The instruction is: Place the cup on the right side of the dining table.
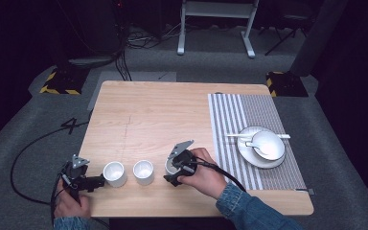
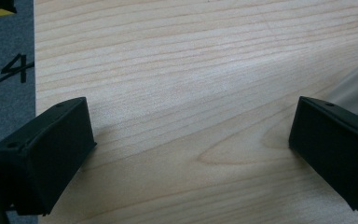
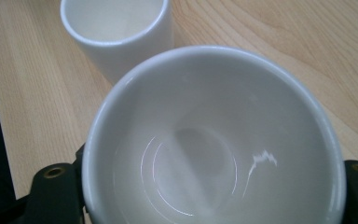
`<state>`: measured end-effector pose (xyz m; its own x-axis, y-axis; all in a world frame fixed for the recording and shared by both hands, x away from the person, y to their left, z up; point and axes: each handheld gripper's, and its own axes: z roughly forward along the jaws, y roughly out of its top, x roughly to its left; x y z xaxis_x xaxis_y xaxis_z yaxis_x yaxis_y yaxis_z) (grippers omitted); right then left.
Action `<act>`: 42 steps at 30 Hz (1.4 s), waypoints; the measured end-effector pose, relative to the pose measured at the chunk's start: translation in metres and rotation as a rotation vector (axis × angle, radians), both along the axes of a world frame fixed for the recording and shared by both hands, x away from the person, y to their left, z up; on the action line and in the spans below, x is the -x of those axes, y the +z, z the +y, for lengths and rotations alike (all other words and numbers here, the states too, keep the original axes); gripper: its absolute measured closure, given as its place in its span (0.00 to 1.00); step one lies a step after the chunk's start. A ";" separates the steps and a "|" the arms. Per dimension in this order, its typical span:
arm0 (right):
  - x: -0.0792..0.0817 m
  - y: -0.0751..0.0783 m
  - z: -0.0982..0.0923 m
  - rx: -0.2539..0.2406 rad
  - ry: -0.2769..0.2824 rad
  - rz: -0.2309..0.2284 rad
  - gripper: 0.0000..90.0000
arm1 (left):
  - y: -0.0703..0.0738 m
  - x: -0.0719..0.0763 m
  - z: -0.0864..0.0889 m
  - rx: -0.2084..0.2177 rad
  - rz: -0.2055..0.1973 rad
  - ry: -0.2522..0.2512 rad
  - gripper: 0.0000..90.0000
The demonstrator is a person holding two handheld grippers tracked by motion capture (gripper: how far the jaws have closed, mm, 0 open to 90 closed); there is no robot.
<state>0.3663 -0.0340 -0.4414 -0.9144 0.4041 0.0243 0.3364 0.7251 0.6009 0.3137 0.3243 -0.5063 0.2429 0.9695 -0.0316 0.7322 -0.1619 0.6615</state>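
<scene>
Three white cups stand in a row near the front edge of the wooden table (image 1: 163, 110). My right gripper (image 1: 173, 173) (image 3: 209, 191) is shut on the rightmost cup (image 1: 170, 166) (image 3: 214, 149), one jaw on each side of its wall. The cup is empty. The middle cup (image 1: 143, 172) (image 3: 116, 28) stands just beyond it. My left gripper (image 1: 94, 181) (image 2: 191, 149) is open at the table's front left corner, just left of the left cup (image 1: 114, 173). Bare wood lies between its jaws.
A striped placemat (image 1: 249, 115) covers the table's right side. On it sits a white plate (image 1: 245, 152) with a bowl (image 1: 268, 143) and a white spoon (image 1: 254, 136). Cables trail over the grey carpet at the left, and a white frame (image 1: 215, 24) stands behind the table.
</scene>
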 end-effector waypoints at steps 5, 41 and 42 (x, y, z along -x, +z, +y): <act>-0.003 0.013 -0.001 -0.009 -0.018 -0.009 0.30 | 0.000 0.000 0.000 0.000 0.000 0.000 0.00; -0.051 0.090 -0.029 -0.021 -0.110 -0.096 0.30 | 0.000 0.000 0.000 0.001 0.000 0.000 0.00; -0.053 0.092 -0.030 -0.023 -0.114 -0.099 0.30 | 0.000 0.000 0.000 0.000 0.000 0.000 0.00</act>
